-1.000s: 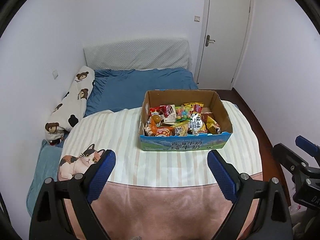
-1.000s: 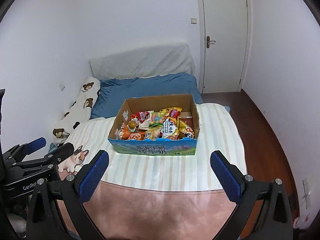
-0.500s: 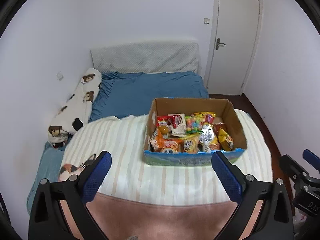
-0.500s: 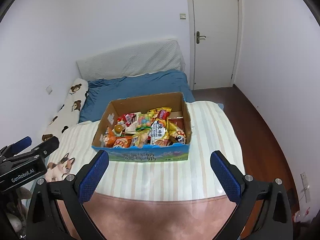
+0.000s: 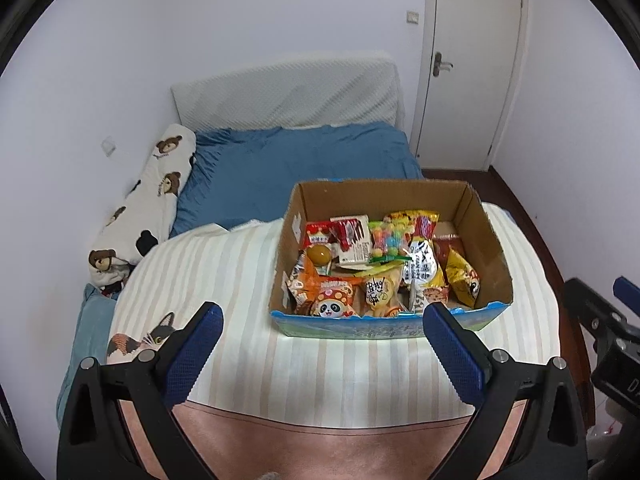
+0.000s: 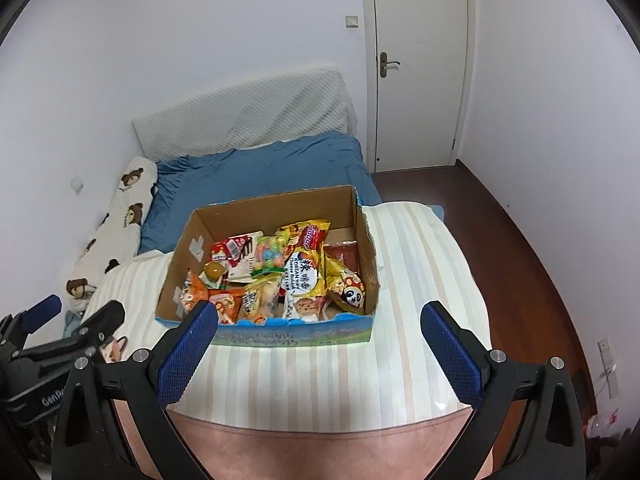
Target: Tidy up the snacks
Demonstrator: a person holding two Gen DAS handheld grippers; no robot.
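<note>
Setting: bed (image 5: 280,168) with a striped blanket (image 5: 248,344); a cardboard box (image 5: 490,248) sits on the blanket, toward the foot end.
Snacks: a loose heap of snack packets (image 5: 380,264) fills the box floor, overlapping and not sorted into rows. None lie out on the blanket in either view.
Items legible: panda packet (image 5: 332,304) at the near wall, red packet (image 5: 344,234) toward the back, bag of coloured candy (image 6: 270,254), white-and-yellow pouch (image 6: 304,276) mid-heap.
Left hand-held gripper (image 5: 322,350): held above the blanket short of the box, fingers spread wide, nothing between them.
Right hand-held gripper (image 6: 320,346): same posture, fingers wide apart and empty, its left finger overlapping the box's near left corner in its own view.
Step in hand: judged an approach or a hover before the box. The scene fits snacks waiting to be sorted, or snacks already gathered into the box.
Next move: if a pick is meant, it calls for reaching over the near wall and closing on a single top packet without dragging its neighbours.
Hidden: lower layers of the heap; the box's printed front is blurred; the packets' small print is unreadable; the bed's near edge is cut off by the gripper frames.
</note>
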